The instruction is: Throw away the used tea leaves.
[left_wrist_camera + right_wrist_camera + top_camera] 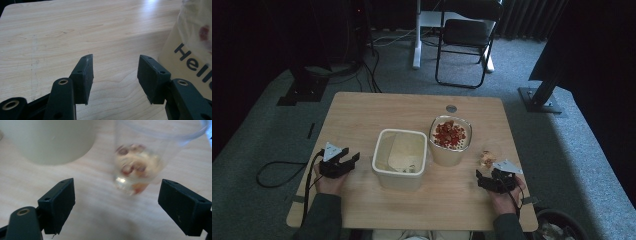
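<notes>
On the light wooden table (362,115) stand two cream tubs, one square (399,165), one round (450,140) at its 2 o'clock, and one clear plastic cup (486,158); the left gripper (343,162) and right gripper (486,180) both gape, holding nothing.

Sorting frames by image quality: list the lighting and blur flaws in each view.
High view: dim, the room dark beyond the wooden table. Left gripper view: sharp, with window glare at the table's far edge and the tub cut off at the right. Right gripper view: soft throughout, the clear cup smeared and washed out.
</notes>
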A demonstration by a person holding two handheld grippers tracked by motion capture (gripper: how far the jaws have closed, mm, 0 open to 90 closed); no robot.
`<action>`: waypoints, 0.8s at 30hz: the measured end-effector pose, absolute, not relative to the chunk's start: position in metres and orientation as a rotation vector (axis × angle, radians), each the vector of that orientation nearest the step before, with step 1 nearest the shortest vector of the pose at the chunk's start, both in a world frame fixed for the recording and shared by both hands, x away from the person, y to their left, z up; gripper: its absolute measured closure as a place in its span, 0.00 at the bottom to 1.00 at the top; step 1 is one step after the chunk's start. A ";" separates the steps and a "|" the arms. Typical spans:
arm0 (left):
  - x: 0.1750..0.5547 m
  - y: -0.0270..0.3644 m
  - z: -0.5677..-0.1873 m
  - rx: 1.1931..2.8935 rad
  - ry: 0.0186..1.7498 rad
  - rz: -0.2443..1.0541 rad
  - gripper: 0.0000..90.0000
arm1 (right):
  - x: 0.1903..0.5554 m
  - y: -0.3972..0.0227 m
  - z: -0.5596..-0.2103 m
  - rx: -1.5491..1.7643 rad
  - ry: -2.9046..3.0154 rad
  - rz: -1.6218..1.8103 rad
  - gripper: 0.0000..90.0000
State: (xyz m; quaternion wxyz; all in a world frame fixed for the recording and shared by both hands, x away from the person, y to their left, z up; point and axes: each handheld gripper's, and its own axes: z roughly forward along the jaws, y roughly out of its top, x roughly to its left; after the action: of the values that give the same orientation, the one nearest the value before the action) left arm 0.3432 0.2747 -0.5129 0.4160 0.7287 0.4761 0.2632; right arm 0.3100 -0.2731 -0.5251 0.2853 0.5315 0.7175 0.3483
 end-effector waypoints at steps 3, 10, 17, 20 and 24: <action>0.344 0.274 -0.514 1.835 1.191 0.666 0.53 | 0.317 -0.278 -0.524 1.425 1.885 0.953 0.15; 0.346 0.273 -0.517 1.842 1.191 0.665 0.53 | 0.338 -0.290 -0.521 1.406 1.842 1.050 0.22; 0.346 0.273 -0.518 1.848 1.184 0.664 0.53 | 0.356 -0.291 -0.524 1.365 1.839 1.049 0.28; 0.346 0.272 -0.519 1.855 1.183 0.664 0.54 | 0.360 -0.291 -0.524 1.345 1.827 1.075 0.29; 0.347 0.271 -0.519 1.864 1.181 0.663 0.54 | 0.363 -0.291 -0.528 1.345 1.823 1.108 0.30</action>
State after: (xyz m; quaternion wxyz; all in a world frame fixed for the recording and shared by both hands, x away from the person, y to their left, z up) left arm 0.3468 0.2709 -0.5192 0.4067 0.7392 0.4682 0.2627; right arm 0.3629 -0.2906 -0.5278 0.3048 0.5080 0.6883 0.4186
